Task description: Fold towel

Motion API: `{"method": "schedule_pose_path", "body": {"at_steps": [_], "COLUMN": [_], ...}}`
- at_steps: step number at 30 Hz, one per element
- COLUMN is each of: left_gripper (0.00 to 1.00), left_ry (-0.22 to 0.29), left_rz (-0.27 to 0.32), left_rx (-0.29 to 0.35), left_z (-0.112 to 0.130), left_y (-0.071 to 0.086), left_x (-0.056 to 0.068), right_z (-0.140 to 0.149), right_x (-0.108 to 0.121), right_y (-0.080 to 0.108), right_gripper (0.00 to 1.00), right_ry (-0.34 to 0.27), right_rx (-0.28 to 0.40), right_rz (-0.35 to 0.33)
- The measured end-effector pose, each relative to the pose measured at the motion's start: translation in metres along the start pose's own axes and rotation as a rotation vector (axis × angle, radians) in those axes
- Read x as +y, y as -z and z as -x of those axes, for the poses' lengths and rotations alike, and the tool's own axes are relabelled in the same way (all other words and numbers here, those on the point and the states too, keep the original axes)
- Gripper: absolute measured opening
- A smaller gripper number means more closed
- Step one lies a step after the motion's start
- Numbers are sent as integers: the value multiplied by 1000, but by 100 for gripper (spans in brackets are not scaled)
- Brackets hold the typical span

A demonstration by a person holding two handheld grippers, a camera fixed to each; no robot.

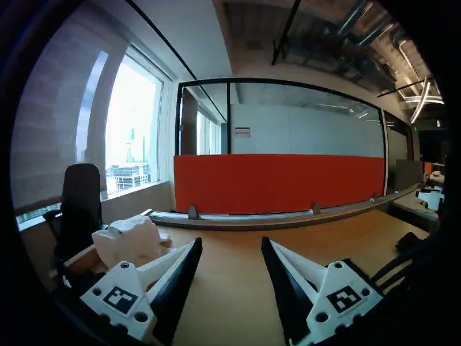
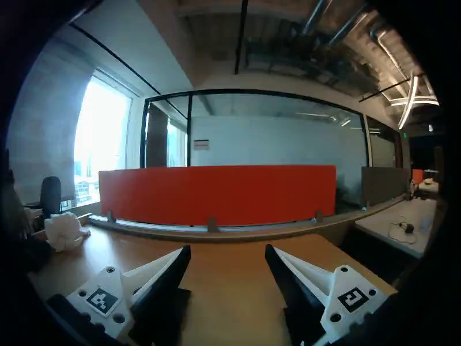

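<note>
1 towel [image 1: 129, 239] bunched on 1 desk [image 1: 230, 305] | L gripper [image 1: 231, 241], R gripper [image 2: 227, 249]: jaws released

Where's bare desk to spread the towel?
The wooden desk is bare ahead of the left gripper and right gripper, up to the red divider. It is crowded at the window end, where the crumpled towel lies beside the black chair. There is dark clutter at the opposite edge.

Towel [image 1: 131, 241] is showing cream-white; desk [image 1: 230, 282] tan; divider [image 1: 276, 183] orange-red — left gripper [image 1: 231, 242] is wearing white, black edging, black-and-white markers.
</note>
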State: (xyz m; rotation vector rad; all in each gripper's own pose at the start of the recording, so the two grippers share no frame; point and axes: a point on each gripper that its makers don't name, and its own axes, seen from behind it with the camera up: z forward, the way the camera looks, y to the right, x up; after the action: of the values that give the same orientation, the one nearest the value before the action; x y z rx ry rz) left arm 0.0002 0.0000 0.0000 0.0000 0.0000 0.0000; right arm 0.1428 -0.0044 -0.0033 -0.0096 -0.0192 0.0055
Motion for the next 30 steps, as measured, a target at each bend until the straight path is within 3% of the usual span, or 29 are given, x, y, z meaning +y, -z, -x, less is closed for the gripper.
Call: {"method": "schedule_pose_path", "body": {"at_steps": [9, 18, 30], "left_gripper": [75, 75, 75], "left_ry": [12, 13, -38], "left_rz": [9, 56, 205], "left_rx": [-20, -47, -97], "left_z": [-35, -43, -44], "left_y": [1, -6, -9], "left_x": [2, 12, 39], "right_z": [-44, -50, -50], "right_x": [2, 1, -35], "right_y": [1, 2, -3], "right_gripper": [100, 100, 100], "right_ry": [-3, 12, 87], "right_rx": [-6, -37, -128], "right_rz": [18, 21, -144]}}
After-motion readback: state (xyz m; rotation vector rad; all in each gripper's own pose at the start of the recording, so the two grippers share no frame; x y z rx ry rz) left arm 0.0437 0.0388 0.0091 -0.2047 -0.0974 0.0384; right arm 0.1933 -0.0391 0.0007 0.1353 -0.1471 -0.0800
